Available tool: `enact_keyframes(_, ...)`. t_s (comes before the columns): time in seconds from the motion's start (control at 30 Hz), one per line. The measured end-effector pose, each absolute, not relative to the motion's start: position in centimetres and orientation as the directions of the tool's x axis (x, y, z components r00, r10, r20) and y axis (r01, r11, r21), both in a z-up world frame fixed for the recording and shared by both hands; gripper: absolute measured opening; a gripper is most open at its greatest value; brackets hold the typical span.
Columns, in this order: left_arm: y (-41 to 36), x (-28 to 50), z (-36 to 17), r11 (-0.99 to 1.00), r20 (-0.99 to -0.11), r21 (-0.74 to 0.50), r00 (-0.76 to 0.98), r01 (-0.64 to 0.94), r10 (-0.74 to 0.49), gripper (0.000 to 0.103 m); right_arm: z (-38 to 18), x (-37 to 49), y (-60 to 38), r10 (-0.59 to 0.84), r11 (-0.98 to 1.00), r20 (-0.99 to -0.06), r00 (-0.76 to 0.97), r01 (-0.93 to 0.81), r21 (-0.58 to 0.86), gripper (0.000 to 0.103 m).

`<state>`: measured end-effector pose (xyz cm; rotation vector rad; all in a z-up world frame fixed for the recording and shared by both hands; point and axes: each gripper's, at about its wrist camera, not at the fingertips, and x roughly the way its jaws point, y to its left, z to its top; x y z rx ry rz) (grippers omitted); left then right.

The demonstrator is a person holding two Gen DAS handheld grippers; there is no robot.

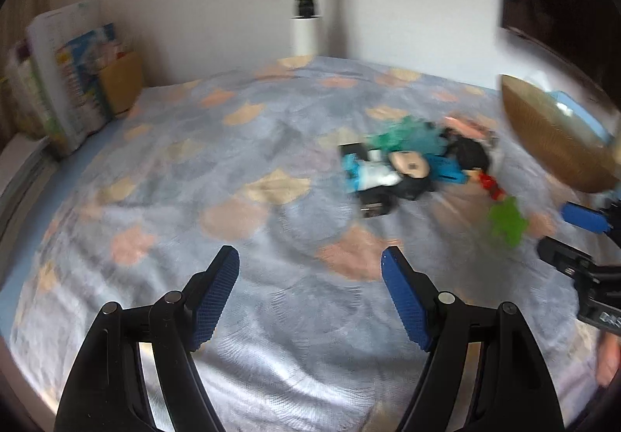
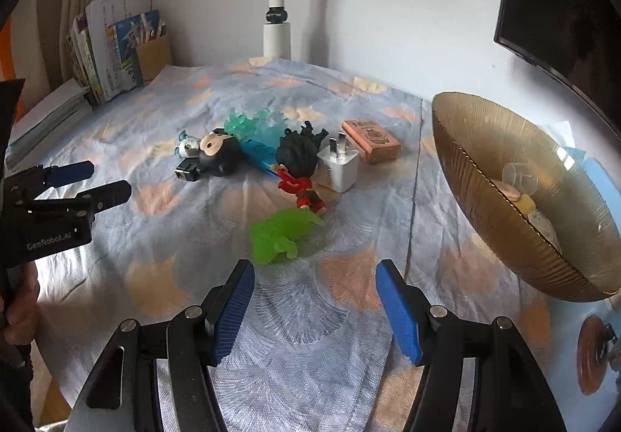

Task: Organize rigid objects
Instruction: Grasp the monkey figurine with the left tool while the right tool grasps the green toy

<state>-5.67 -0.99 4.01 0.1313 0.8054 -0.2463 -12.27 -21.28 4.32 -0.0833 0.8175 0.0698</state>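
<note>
A cluster of small items lies on the patterned cloth [image 2: 310, 315]. It holds a green translucent toy [image 2: 279, 236], a red-clothed figurine with black hair [image 2: 300, 168], a white plug adapter [image 2: 338, 168], an orange box [image 2: 370, 141], a black-headed figure [image 2: 217, 154] and a teal crystal piece [image 2: 256, 123]. My right gripper [image 2: 314, 273] stands open just short of the green toy, nothing between its pads. My left gripper [image 1: 310, 257] is open over bare cloth, left of the cluster [image 1: 407, 168]. It also shows in the right wrist view as the left gripper [image 2: 89, 179].
A golden ribbed bowl [image 2: 485, 207] with a few small things inside stands at the right. Books and papers [image 2: 116, 47] lean against the wall at the back left. A white pole [image 2: 276, 5] rises behind the table. A dark screen [image 2: 562, 13] hangs at the upper right.
</note>
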Motion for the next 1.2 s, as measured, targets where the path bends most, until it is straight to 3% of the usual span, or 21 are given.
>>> enact_keyframes(0.2,-2.6,-3.9,6.6,0.916,-0.697,0.153,0.697,0.372,-0.167,0.075,5.0,-11.9,-20.9,-0.002,0.997,-0.777,0.630,-0.057,-0.048,0.063)
enact_keyframes(0.33,-3.9,-0.7,5.9,0.827,-0.756,0.054,0.564,0.559,-0.331,0.075,6.6,-11.0,-19.8,0.085,0.994,-0.781,0.619,-0.104,0.025,0.063)
enact_keyframes(0.47,-4.8,2.3,4.4,0.793,-0.790,0.008,0.491,0.609,-0.369,0.074,6.1,-9.2,-19.0,0.075,0.993,-0.798,0.597,-0.118,0.006,0.063)
enact_keyframes(0.57,-5.6,2.5,4.3,0.772,-0.778,-0.011,0.480,0.635,-0.406,0.061,4.5,-7.8,-19.5,0.113,0.992,-0.832,0.544,-0.102,0.068,0.063)
enact_keyframes(0.73,-6.8,1.9,3.8,0.747,-0.781,-0.033,0.449,0.664,-0.434,0.059,3.8,-7.2,-19.9,0.155,0.988,-0.826,0.541,-0.100,0.120,0.063)
enact_keyframes(0.83,-6.7,2.0,3.8,0.772,-0.776,-0.055,0.459,0.633,-0.432,0.052,3.2,-6.6,-19.6,0.163,0.987,-0.836,0.525,-0.095,0.133,0.063)
enact_keyframes(0.87,-6.5,2.0,3.9,0.780,-0.771,-0.068,0.463,0.622,-0.437,0.040,2.9,-6.3,-19.4,0.145,0.989,-0.840,0.523,-0.084,0.118,0.061)
enact_keyframes(0.9,-6.4,1.8,4.2,0.793,-0.769,-0.085,0.466,0.604,-0.438,0.040,2.9,-6.3,-19.2,0.126,0.992,-0.835,0.536,-0.078,0.099,0.056)
enact_keyframes(0.97,-6.0,1.2,4.6,0.813,-0.758,-0.094,0.488,0.574,-0.433,0.040,2.8,-6.3,-19.1,0.072,0.997,-0.831,0.552,-0.060,0.046,0.034)
enact_keyframes(1.2,-3.9,-3.1,4.7,0.882,-0.768,-0.172,0.501,0.438,-0.399,0.040,3.6,-9.3,-21.6,0.143,0.989,-0.805,0.576,-0.120,0.089,0.033)
